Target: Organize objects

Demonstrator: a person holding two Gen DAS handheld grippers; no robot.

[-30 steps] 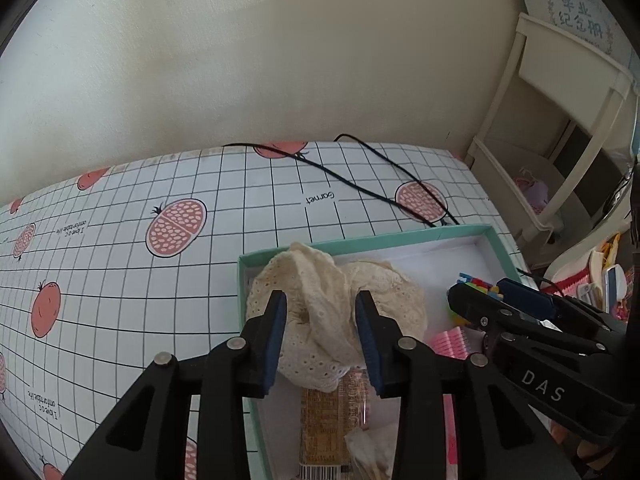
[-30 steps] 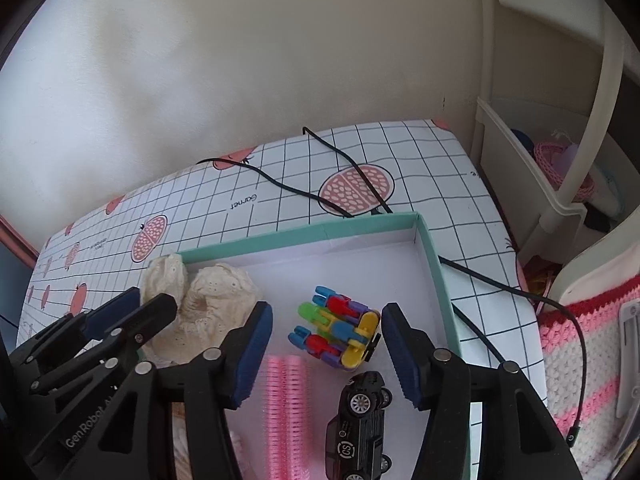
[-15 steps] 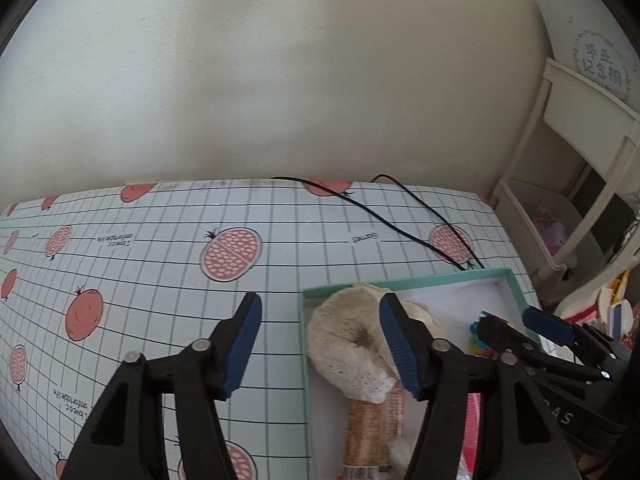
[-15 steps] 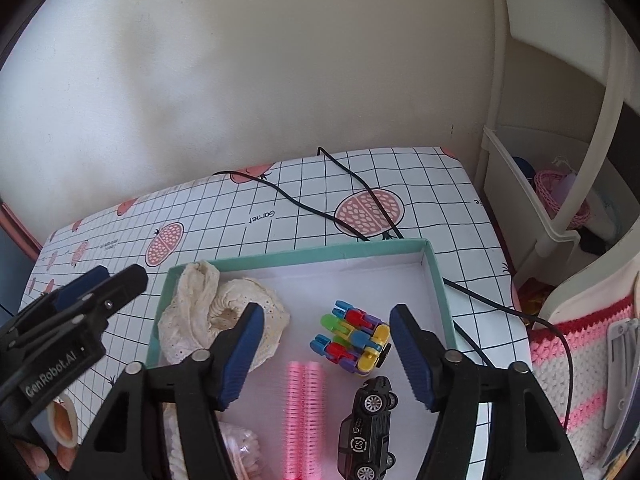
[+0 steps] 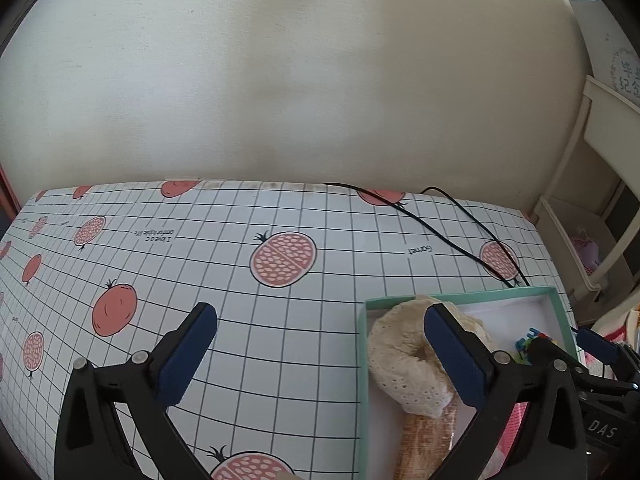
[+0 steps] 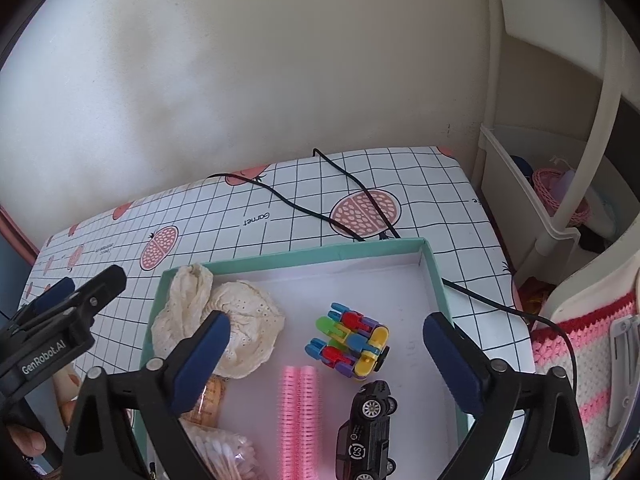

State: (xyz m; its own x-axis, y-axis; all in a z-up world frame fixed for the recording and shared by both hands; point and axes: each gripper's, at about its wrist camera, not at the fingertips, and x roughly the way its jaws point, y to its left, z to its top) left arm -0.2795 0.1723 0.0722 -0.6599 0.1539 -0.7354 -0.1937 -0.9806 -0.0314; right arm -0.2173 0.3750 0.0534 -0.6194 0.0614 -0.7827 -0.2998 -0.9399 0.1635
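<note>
Left gripper [image 5: 320,346]: seen in the left wrist view at lower centre; jaws spread wide, nothing held between them.
Tablecloth [image 5: 240,280]: gridded, pomegranate print, filling the middle band of the frame.
Box [image 5: 460,300]: mint-rimmed, at lower right; right finger of the left gripper is seen over its left part.
Lace cloth [image 5: 400,360]: cream, bunched in the box's near-left corner.
Cable [image 5: 440,232]: black, laid across the cloth at upper right.
Right gripper [image 6: 326,354]: right wrist view, lower centre; jaws wide apart, nothing gripped.
Block toy [image 6: 348,340]: multicoloured, mid-box, between the fingers in the frame.
Toy car [image 6: 368,432]: black, just below the blocks.
Pink rollers [image 6: 300,420]: left of the car.
Cotton swabs [image 6: 220,456]: bottom left of the box.
</note>
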